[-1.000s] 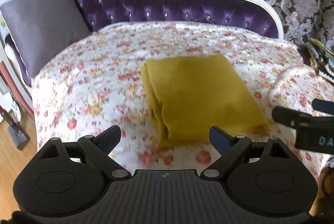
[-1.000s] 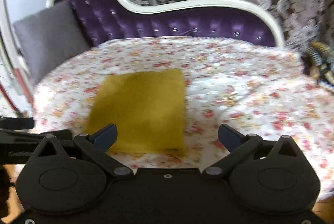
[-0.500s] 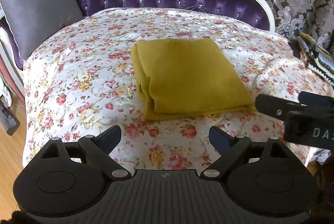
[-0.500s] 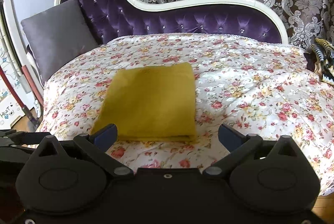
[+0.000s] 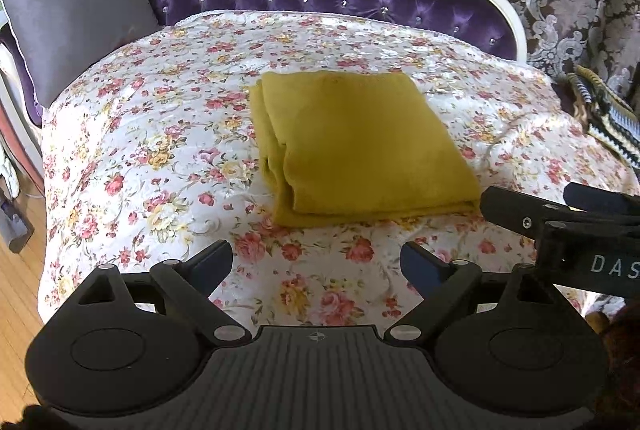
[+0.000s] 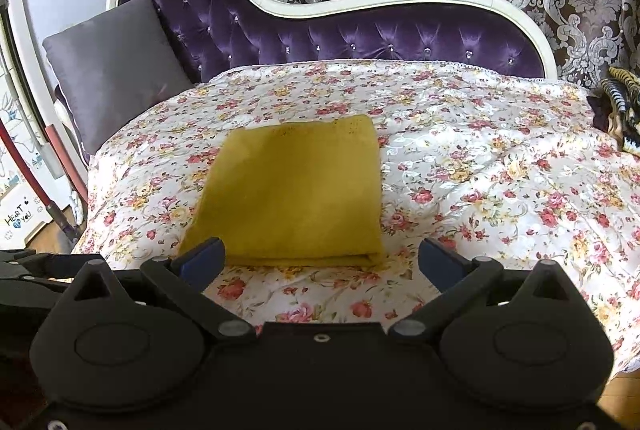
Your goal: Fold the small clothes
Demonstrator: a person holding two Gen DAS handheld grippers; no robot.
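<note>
Cloth (image 5: 362, 145) folded flat on floral cover (image 5: 160, 133). Left gripper (image 5: 316, 264) and right gripper (image 6: 320, 262) both spread apart, empty, just short of it.

White "DAS" shows on the right gripper (image 5: 592, 262), cut off; a white board (image 6: 18, 218) reads "HEART YOU", I think.

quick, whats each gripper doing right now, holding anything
Left gripper: open, holding nothing, short of the folded yellow cloth.
Right gripper: open, holding nothing.
</note>
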